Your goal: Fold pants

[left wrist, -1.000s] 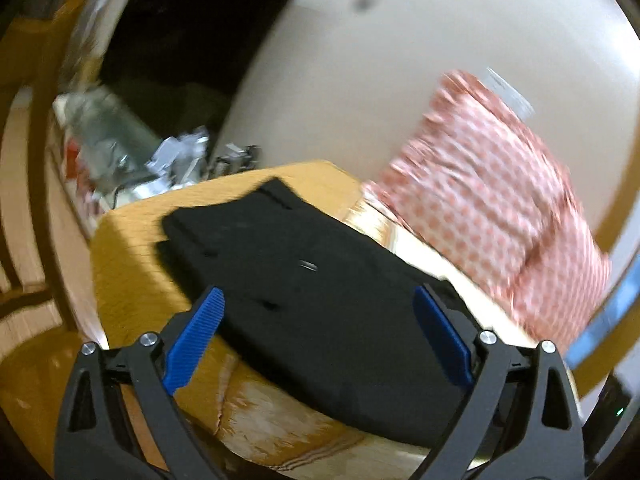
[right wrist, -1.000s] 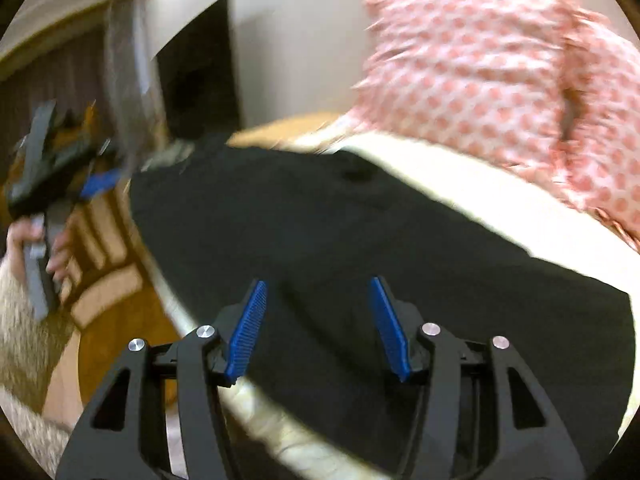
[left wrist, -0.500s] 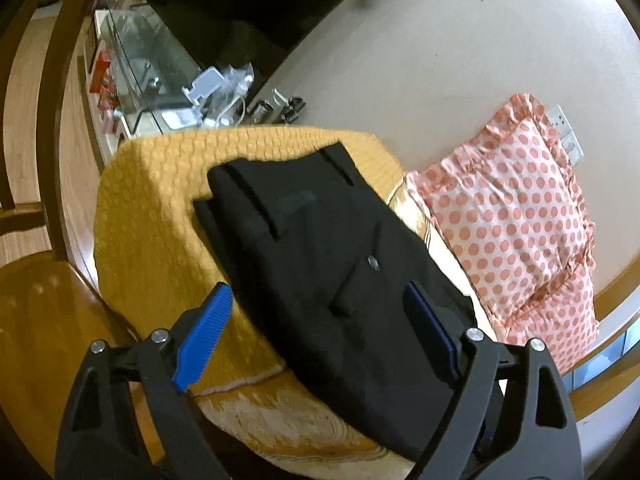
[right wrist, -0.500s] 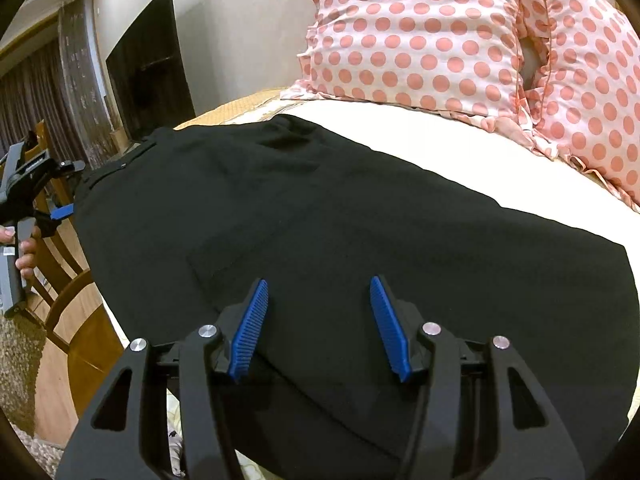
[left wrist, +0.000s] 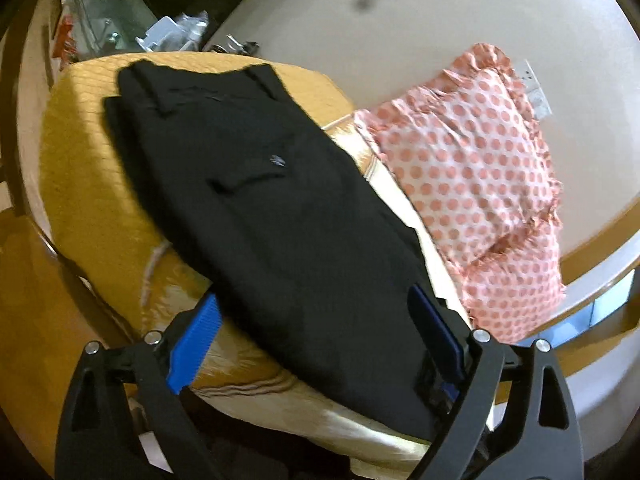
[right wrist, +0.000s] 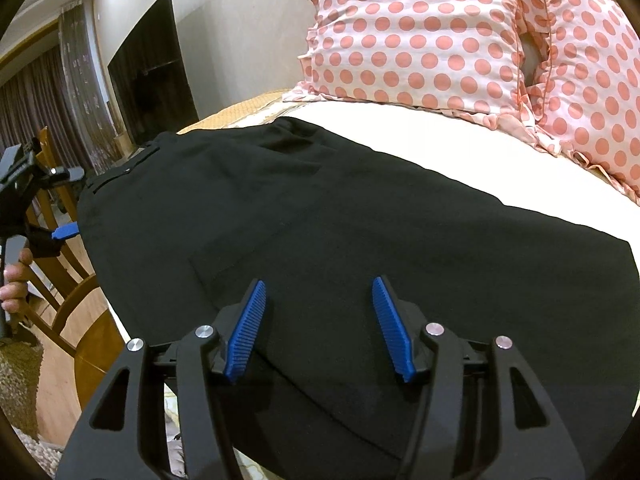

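Black pants (left wrist: 256,200) lie folded flat on a bed, waistband at the far end, over a yellow cover (left wrist: 76,152). My left gripper (left wrist: 316,320) is open and empty, hovering above the near end of the pants. In the right wrist view the pants (right wrist: 360,220) fill the middle, lying on white sheet (right wrist: 400,128). My right gripper (right wrist: 318,308) is open and empty, just above the fabric. The left gripper (right wrist: 60,232) shows at the far left edge, held in a hand.
A pink polka-dot pillow (left wrist: 480,184) leans against the wall on the right of the pants; it also shows in the right wrist view (right wrist: 460,32). A wooden chair (right wrist: 60,280) stands beside the bed. Clutter (left wrist: 168,32) sits beyond the bed's far end.
My left gripper has swung and come closer over the near end of the pants. My right gripper has settled low over the pants and barely moved in the last half second.
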The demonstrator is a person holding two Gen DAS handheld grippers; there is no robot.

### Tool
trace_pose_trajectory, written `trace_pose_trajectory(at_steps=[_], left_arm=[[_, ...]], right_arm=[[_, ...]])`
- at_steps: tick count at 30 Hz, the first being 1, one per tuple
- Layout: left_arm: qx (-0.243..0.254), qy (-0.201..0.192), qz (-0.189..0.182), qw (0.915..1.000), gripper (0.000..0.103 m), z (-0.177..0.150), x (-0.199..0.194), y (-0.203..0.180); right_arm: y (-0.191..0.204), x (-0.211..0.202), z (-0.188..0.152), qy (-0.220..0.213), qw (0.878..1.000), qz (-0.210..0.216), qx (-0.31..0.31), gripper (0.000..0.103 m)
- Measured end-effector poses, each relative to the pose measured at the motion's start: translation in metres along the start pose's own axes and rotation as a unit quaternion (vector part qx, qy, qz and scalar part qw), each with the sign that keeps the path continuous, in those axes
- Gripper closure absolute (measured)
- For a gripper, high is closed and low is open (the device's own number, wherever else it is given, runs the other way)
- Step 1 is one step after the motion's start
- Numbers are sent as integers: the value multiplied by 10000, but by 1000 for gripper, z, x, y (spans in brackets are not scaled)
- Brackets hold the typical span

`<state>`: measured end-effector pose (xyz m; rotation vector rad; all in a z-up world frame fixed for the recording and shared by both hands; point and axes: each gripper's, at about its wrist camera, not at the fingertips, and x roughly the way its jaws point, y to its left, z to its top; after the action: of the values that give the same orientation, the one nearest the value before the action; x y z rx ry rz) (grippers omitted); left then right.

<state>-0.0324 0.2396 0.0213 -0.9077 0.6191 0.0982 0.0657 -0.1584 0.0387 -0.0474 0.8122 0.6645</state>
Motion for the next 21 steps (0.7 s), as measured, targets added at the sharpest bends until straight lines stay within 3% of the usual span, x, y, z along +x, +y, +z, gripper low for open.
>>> trace_pose_trajectory(at_steps=[2, 5, 9, 12, 15, 17, 19, 21], left_arm=[[118, -43, 7, 9999, 13, 4, 3, -3], [-258, -100, 28, 9996, 19, 15, 7, 13], [-551, -564, 365, 9962, 22, 35, -2, 36], [-713, -667, 417, 9943, 27, 45, -1, 46], [-674, -746, 681, 9926, 46, 51, 3, 45], [-667, -777, 856, 9910, 74, 54, 6, 46], [-452, -790, 1080, 9900, 81, 56, 8, 41], [127, -919, 1482, 9846, 84, 53, 7, 18]], right_arm=[[0, 0, 0, -2, 10000, 4, 4, 45], [-1, 0, 0, -24, 10000, 25, 52, 45], [-2, 0, 0, -60, 9999, 58, 119, 45], [-3, -1, 0, -105, 9998, 78, 158, 45], [-8, -11, -4, -294, 9992, 149, 242, 45], [-16, -21, -6, -436, 9984, 144, 324, 45], [-28, -35, -10, -607, 9970, 98, 465, 44], [-42, -48, -12, -738, 9954, 7, 615, 42]])
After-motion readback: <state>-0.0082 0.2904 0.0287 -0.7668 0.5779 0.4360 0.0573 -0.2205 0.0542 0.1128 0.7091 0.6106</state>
